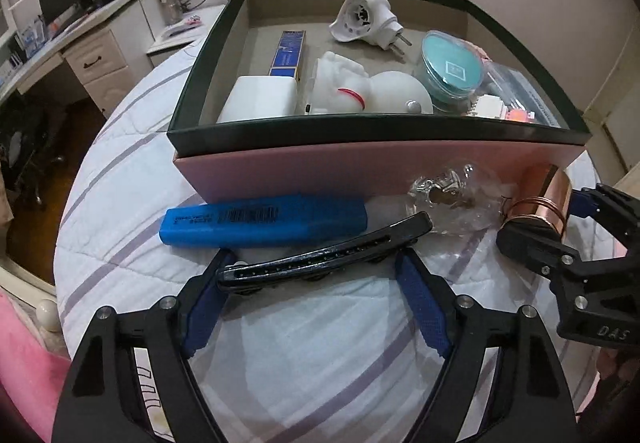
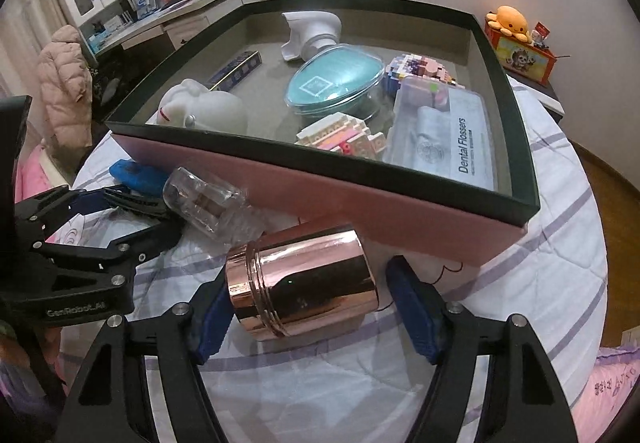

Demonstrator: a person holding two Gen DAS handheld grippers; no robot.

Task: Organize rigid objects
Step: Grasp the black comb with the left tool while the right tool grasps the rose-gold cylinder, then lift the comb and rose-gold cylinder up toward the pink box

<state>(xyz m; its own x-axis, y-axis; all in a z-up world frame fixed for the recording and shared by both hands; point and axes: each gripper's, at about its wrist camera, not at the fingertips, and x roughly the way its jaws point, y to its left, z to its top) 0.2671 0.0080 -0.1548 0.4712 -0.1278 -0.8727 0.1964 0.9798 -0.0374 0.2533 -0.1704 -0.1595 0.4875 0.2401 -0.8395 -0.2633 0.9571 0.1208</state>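
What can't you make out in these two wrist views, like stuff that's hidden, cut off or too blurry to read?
- Left wrist view: what the clear bag holds; glare and crinkles hide it.
- Left wrist view: the print on the blue case is too small.
- Right wrist view: most of the blue case and black hair clip, hidden by the left gripper and a clear bottle.
- Both views: items behind the box's near wall are partly hidden.

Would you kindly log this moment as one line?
left gripper: open around hair clip | right gripper: open around copper jar | box: partly filled
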